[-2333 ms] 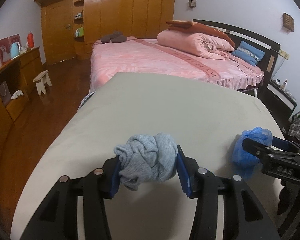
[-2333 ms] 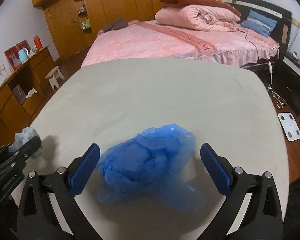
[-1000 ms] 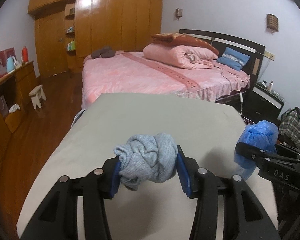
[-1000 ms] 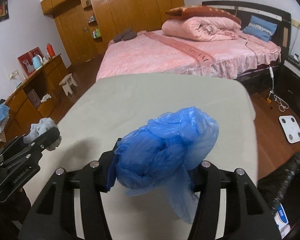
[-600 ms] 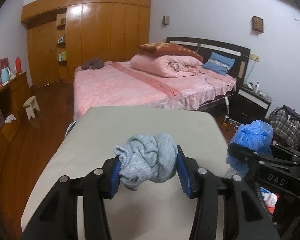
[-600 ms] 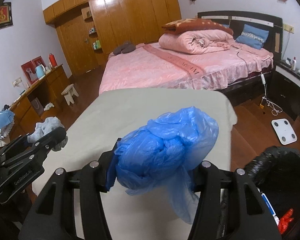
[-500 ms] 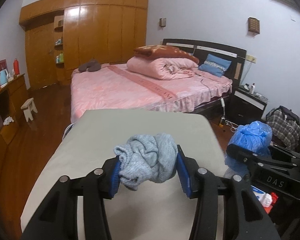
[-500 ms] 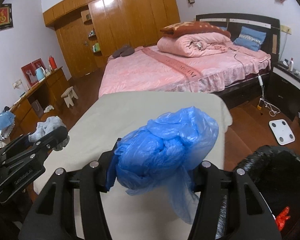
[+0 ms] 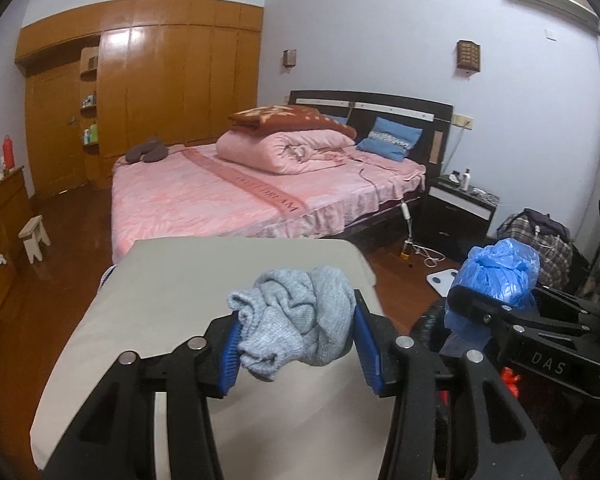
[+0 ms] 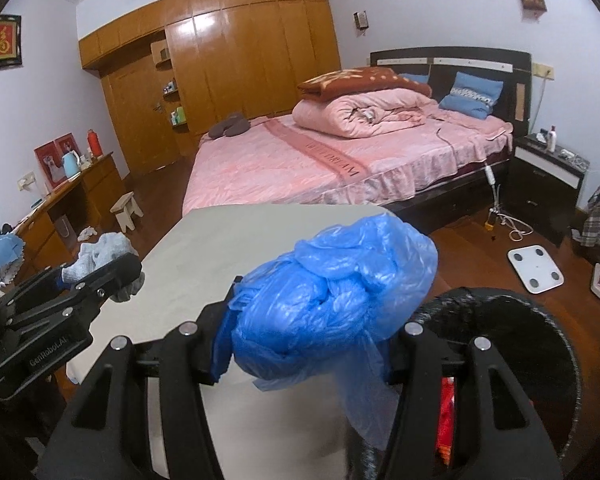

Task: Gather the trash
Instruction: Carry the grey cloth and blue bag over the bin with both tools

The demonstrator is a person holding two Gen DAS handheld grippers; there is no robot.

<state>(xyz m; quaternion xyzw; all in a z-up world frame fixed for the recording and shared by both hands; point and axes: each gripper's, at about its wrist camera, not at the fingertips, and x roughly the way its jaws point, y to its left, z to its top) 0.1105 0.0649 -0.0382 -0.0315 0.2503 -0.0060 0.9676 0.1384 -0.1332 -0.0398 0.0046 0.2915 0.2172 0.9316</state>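
Grey cloth (image 9: 296, 316), blue bag (image 10: 332, 296)

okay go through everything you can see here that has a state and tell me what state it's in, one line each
left hand-held gripper: shut on the grey cloth wad, held above the table
right hand-held gripper: shut on the blue plastic bag
black trash bin: open, red scrap inside
quilt: folded on the bed

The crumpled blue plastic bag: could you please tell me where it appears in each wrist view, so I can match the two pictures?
Left wrist view: the crumpled blue plastic bag sits at the right, gripped in the right tongs, seen side-on.
Right wrist view: it fills the lower centre, clamped between the same tongs.
Shared landmark: the white bathroom scale on the wooden floor lies just beyond the bag in both views.
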